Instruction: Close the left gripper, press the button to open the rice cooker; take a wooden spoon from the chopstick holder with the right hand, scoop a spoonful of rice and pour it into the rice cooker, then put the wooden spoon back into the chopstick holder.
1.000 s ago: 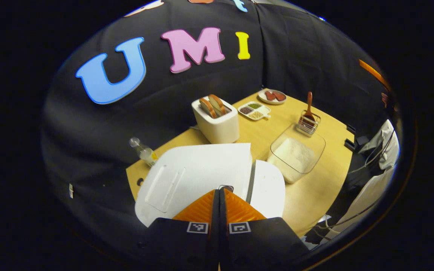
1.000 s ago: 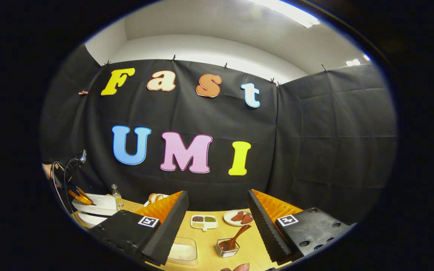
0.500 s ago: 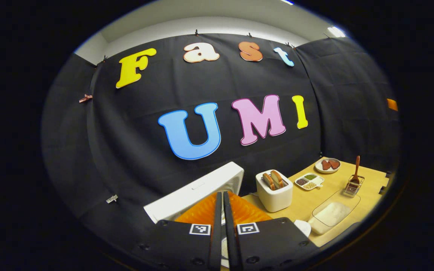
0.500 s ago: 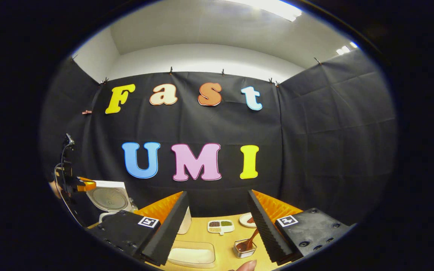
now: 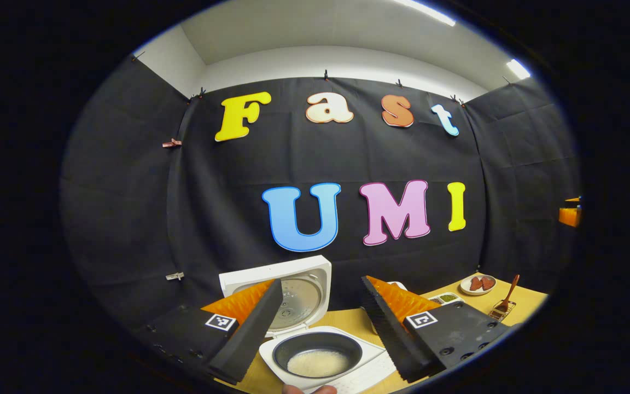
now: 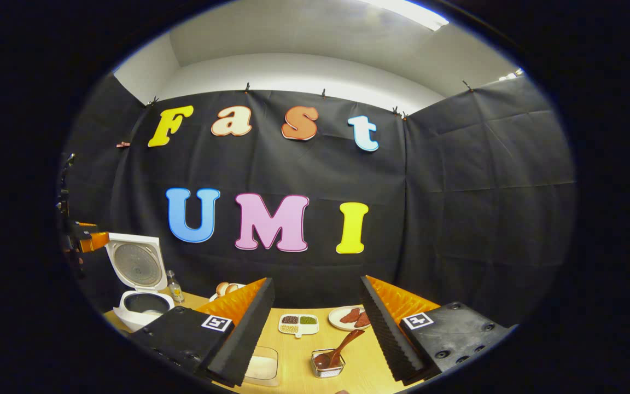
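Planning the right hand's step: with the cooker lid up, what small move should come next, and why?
Probably lower the right gripper toward the wooden spoon handle in the chopstick holder. The rice cooker already stands open, and the jaws are apart with the spoon between them, farther off.

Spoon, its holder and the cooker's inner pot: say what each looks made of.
The spoon looks like reddish-brown wood with a smooth finish. Its holder seems a shiny metal wire basket, showing thin bright bars. The inner pot looks like dark, matte coated metal, though the coating is a guess.
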